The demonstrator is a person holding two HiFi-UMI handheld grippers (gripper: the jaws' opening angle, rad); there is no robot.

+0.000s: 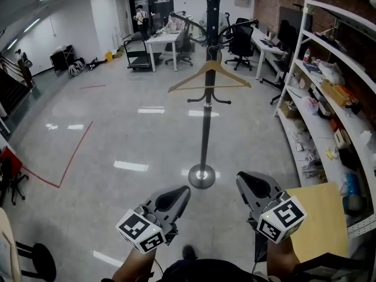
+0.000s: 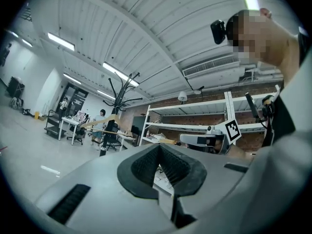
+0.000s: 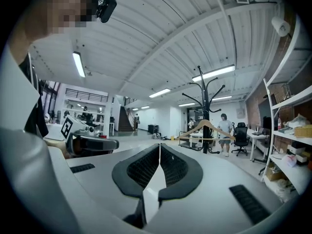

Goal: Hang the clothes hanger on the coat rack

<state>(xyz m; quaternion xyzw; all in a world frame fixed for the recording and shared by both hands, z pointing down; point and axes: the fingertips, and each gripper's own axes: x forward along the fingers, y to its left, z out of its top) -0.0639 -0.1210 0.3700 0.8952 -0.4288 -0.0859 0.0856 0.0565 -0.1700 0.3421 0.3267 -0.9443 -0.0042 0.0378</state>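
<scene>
L tool (image 1: pixel 174 197) was closed, jaws together, nothing in it. Ahead, the pale wooden hanger (image 1: pixel 209 77) w/ thin crossbar hung level on the black coat rack (image 1: pixel 205 134), well apart from both tools. R tool (image 1: pixel 254 185) was closed too, empty.

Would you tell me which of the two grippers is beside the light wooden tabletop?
The right gripper: in the head view it shows right next to the wooden tabletop, while the left gripper is over bare floor.

Clothes hanger (image 1: pixel 210 67): pale, smooth wood. Coat rack (image 1: pixel 205 134): dark metal with a polished base. Floor (image 1: pixel 117 134) beneath the coat rack: glossy.
</scene>
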